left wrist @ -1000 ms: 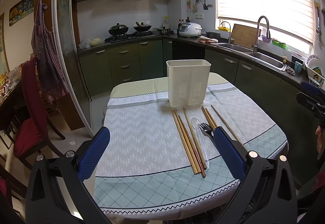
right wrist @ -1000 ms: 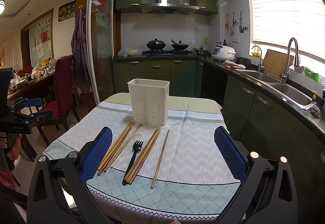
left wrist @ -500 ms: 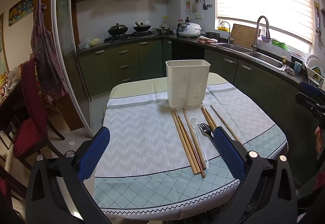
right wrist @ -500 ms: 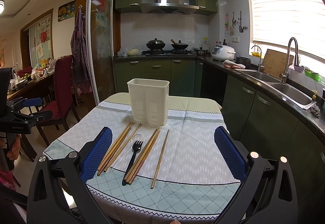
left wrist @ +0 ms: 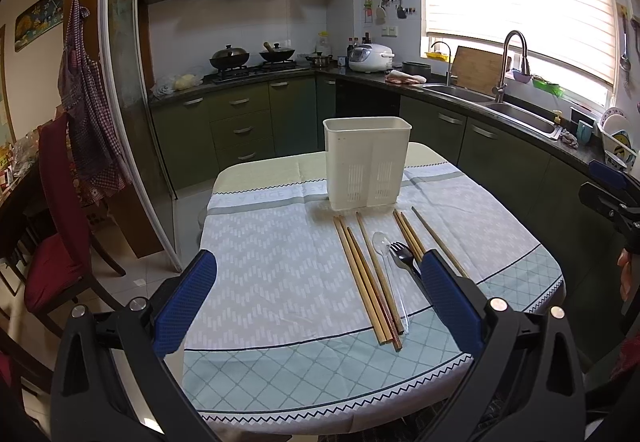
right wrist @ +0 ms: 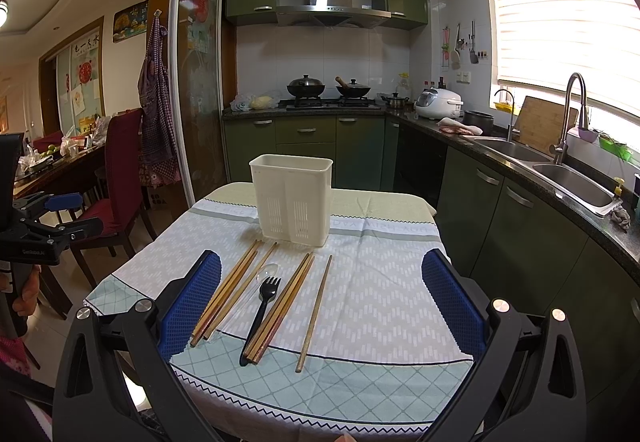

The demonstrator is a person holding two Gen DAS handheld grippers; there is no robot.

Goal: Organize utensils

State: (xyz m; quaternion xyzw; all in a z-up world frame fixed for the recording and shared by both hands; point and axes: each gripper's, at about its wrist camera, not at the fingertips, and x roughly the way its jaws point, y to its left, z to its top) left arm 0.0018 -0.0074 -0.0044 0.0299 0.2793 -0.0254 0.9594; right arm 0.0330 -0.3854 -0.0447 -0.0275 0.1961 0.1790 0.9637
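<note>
The left gripper (left wrist: 318, 292) hangs above the near edge of the table (left wrist: 272, 262) with its blue-padded fingers (left wrist: 188, 302) spread wide apart, holding nothing and touching nothing. The right gripper (right wrist: 320, 294) sits the same way over the near right side of the table (right wrist: 380, 282), its fingers (right wrist: 452, 302) fully parted and empty. A patterned tablecloth (left wrist: 280, 362) covers the table. Toward the far side stands the utensil holder (left wrist: 366, 161), a cream plastic bin with slotted lower walls, upright; from the right wrist view the utensil holder (right wrist: 292, 197) shows a divider line down its front, and nothing can be seen sticking out above its rim, though its inside is hidden from both cameras. The utensils lie flat on the cloth just in front of it, pointing roughly toward the holder. In the left wrist view a bundle of wooden chopsticks (left wrist: 364, 278) lies on the left of the group, then a clear plastic spoon (left wrist: 386, 262), then a black plastic fork (left wrist: 402, 258), whose handle passes behind the right-hand finger, then a second bundle of chopsticks (left wrist: 408, 232), and a single chopstick (left wrist: 436, 238) lying slightly apart on the far right. In the right wrist view the fork (right wrist: 262, 308) lies between the two bundles, with the spoon (right wrist: 266, 274) just beside its tines.
</note>
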